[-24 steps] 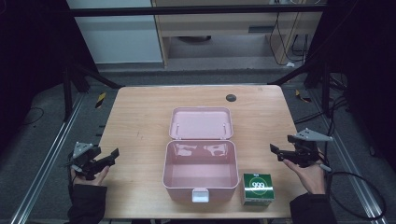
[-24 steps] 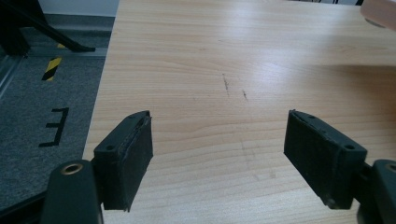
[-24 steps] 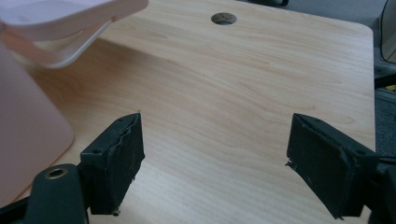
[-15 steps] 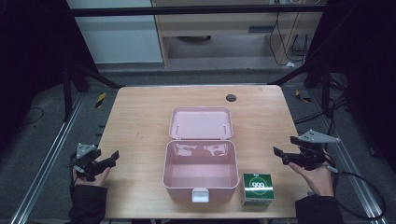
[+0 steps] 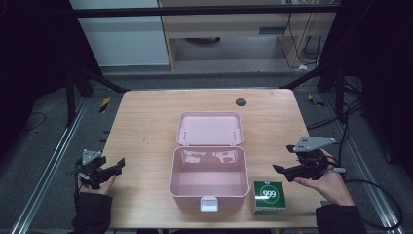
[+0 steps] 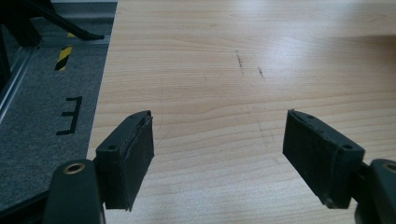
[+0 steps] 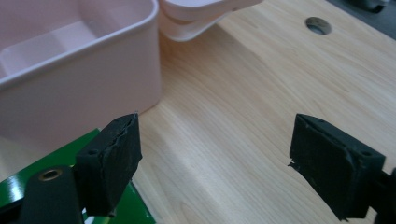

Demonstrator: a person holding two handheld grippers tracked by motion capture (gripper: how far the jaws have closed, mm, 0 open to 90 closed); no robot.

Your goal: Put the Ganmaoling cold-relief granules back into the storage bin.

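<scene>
**Green carton waits beside the open pink box**

The green carton (image 5: 268,197) stands on the wooden table (image 5: 146,122), just beside the front right corner of the pink storage box (image 5: 208,178). The box is open; its lid (image 5: 209,128) lies back behind it and the inside looks empty. On the top face of the carton a white circle with "999" is printed.

The right gripper (image 5: 279,168) hovers near the carton, a little to its right and behind it, and its jaws stand apart with nothing between them. In the right gripper view the green corner (image 7: 123,210) appears under the left pad (image 7: 114,156). The left gripper (image 5: 119,163) rests at the left table edge, well apart from the box, jaws wide over bare wood.

I judge the carton to be light, made of thin card that can dent when it is pressed too strongly. Its faces look glossy, so they may slip a little. The best hold is probably on two opposite side walls, near the middle, with the pads flat and moderate force. The free right and front sides give room; the left side is close to the box wall, so a jaw there may touch the box.
</scene>
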